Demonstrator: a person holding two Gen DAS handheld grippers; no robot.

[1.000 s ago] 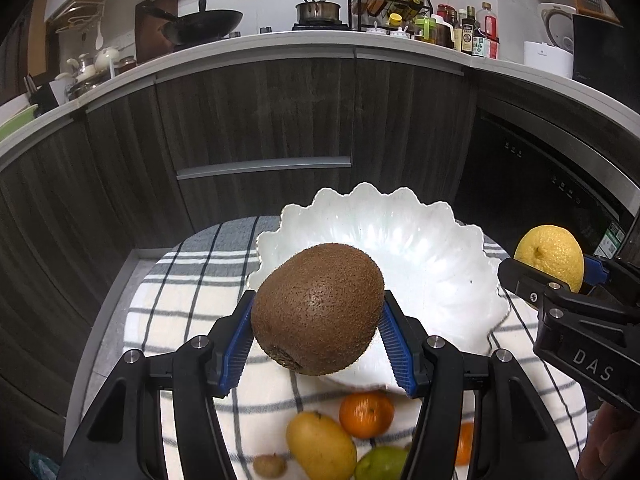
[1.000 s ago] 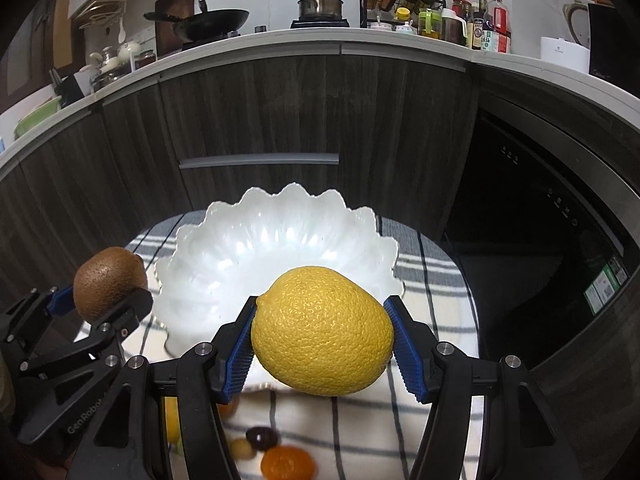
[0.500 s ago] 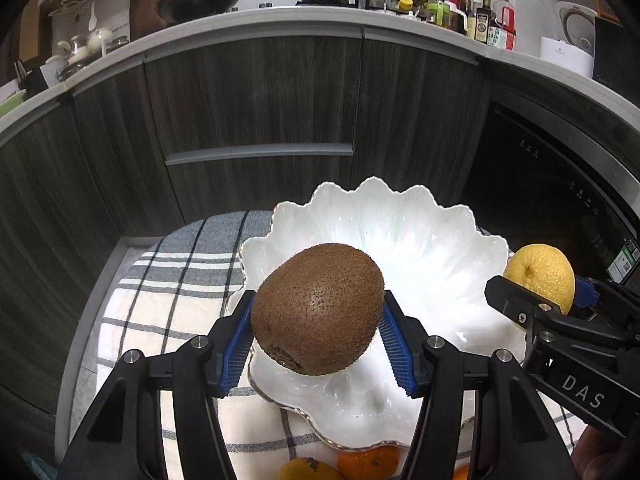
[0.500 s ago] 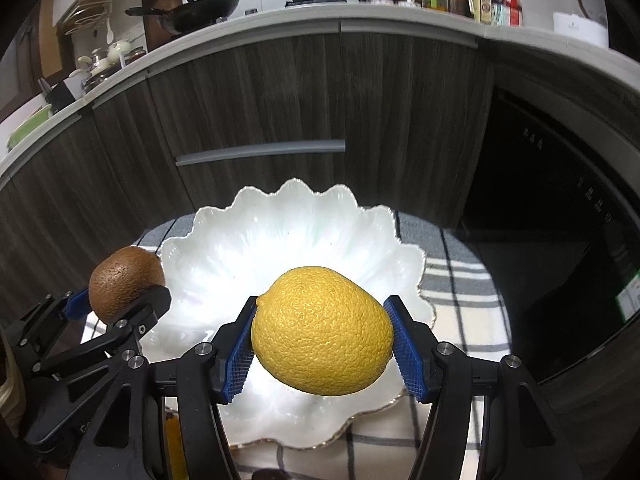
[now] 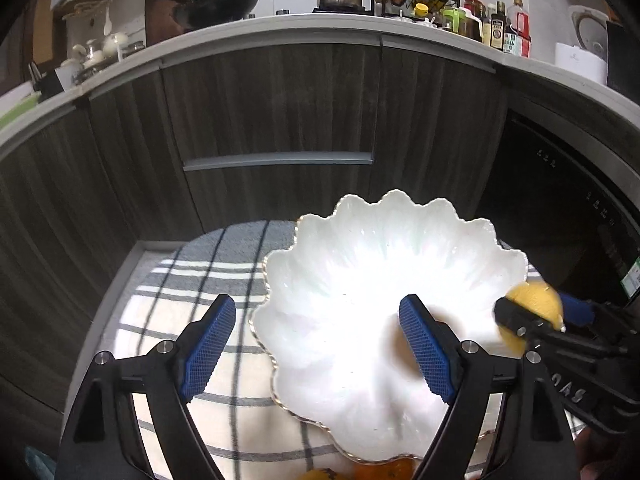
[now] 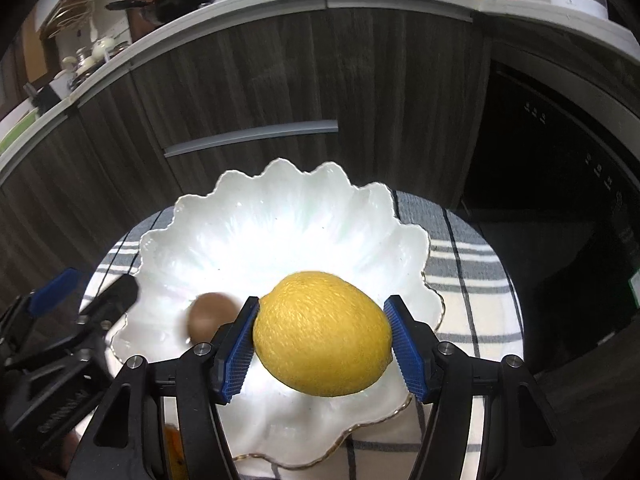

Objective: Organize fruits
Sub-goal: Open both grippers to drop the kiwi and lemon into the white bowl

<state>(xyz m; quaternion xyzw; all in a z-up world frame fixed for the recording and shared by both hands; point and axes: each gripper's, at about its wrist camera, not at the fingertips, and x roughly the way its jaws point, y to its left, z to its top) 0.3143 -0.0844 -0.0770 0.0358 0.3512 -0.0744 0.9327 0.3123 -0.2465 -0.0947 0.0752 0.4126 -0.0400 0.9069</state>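
A white scalloped bowl (image 5: 384, 248) (image 6: 280, 216) sits on a checked cloth. My left gripper (image 5: 316, 348) is open and empty above the bowl's near left side; it shows at the left of the right wrist view (image 6: 86, 294). The brown kiwi (image 6: 210, 316) lies blurred in the bowl, partly behind my right gripper's left finger. My right gripper (image 6: 322, 338) is shut on a yellow lemon (image 6: 324, 332) and holds it over the bowl. The lemon (image 5: 532, 312) also shows at the bowl's right edge in the left wrist view.
The checked cloth (image 5: 192, 280) covers a small round table. Orange fruits (image 5: 384, 470) lie on the cloth just under the bowl's near rim. Dark wood cabinets (image 5: 280, 112) and a black oven front (image 5: 560, 200) stand close behind the table.
My left gripper has opened and let go of the kiwi, which now lies in the bowl. Both grippers have moved forward over the bowl. The lemon stays gripped.
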